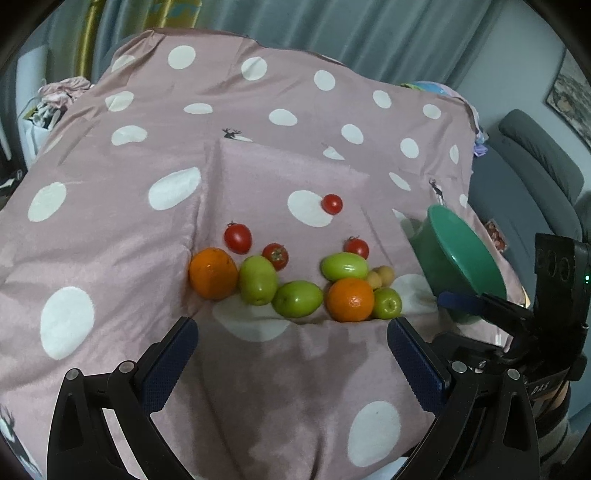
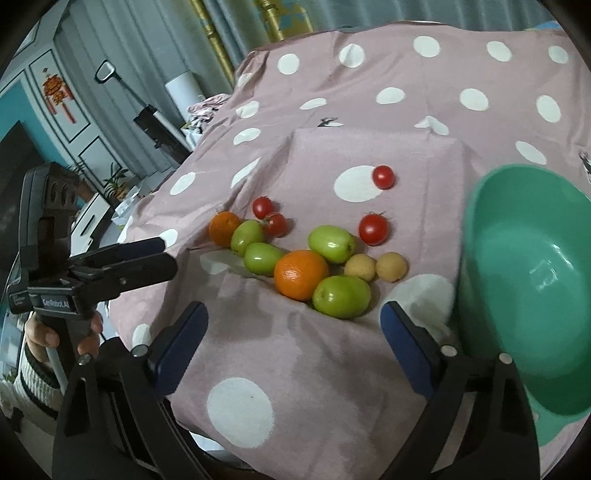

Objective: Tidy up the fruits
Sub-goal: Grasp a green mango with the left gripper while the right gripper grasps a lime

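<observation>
Fruits [image 2: 303, 258] are lying clustered on the cloth [image 2: 406, 110] near its front edge. The bowl [image 2: 535, 295] is sitting just right of them, tilted. One tomato [image 2: 383, 177] is lying apart, behind the cluster.

Cloth [image 1: 110, 229]: dusty pink, big white polka dots, a few small dark deer motifs. Bowl [image 2: 528, 295]: solid green, glossy inside. Two oranges [image 1: 350, 299]: bright orange, near one with a paler navel spot. Four oval fruits [image 1: 297, 299]: light green, smooth and shiny. Four cherry tomatoes [image 1: 332, 204]: red, some with dark green stems. Two small round fruits [image 2: 391, 266]: pale tan-yellow. Left gripper [image 1: 291, 365] and right gripper [image 2: 293, 347]: black frames, dark blue textured pads. Curtains [image 1: 369, 29]: grey-blue, with a gold-yellow strip at one side.
</observation>
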{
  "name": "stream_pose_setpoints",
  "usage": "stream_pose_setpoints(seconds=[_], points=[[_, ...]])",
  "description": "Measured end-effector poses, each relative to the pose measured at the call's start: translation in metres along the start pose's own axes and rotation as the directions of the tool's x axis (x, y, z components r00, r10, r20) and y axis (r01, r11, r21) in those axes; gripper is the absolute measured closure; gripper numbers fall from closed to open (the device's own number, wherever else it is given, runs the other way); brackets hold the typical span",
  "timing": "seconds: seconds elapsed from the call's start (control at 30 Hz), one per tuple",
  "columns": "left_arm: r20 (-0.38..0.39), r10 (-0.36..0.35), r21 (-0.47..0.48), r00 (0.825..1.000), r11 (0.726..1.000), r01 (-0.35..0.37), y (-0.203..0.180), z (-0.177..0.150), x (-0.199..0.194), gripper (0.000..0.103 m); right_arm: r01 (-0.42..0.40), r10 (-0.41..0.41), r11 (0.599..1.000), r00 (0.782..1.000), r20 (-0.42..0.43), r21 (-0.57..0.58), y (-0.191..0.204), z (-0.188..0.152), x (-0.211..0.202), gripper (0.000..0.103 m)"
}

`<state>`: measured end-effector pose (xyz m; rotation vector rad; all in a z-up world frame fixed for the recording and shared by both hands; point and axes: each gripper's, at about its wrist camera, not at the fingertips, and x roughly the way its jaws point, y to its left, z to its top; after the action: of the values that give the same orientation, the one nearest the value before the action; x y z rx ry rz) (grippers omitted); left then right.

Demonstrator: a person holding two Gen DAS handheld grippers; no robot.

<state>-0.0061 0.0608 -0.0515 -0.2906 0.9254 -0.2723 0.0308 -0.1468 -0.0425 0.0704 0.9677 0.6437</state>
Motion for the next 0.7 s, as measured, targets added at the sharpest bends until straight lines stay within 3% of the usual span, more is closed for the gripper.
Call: stream_pose_setpoints(seconds=[0.27, 0.47, 0.6, 0.7], points=[[-0.026, -0.037, -0.061, 0.999, 0.997, 0.036, 0.008, 0.008, 0.010, 0.002, -0.176, 0.178, 0.984, 0.984, -0.031, 0.038, 0.009, 0.007, 0.021, 0.024], [-0.035, -0.062, -0.090, 0.997, 0.994, 0.059, 0.012, 0.016, 0.017, 0.008, -0.206, 0.207, 0.978, 0.976, -0.070, 0.023, 0.020, 0.010, 0.040, 0.034], [-0.059, -0.082, -0.131, 0.995, 0.989, 0.074, 0.021, 0.018, 0.024, 0.027, -0.204, 0.207, 0.978, 0.974, -0.091, 0.041, 0.023, 0.012, 0.053, 0.040], [-0.069, -0.081, -0.147, 0.994, 0.987, 0.071, 0.025, 0.017, 0.027, 0.027, -0.201, 0.205, 0.978, 0.973, -0.104, 0.049, 0.025, 0.015, 0.060, 0.041]])
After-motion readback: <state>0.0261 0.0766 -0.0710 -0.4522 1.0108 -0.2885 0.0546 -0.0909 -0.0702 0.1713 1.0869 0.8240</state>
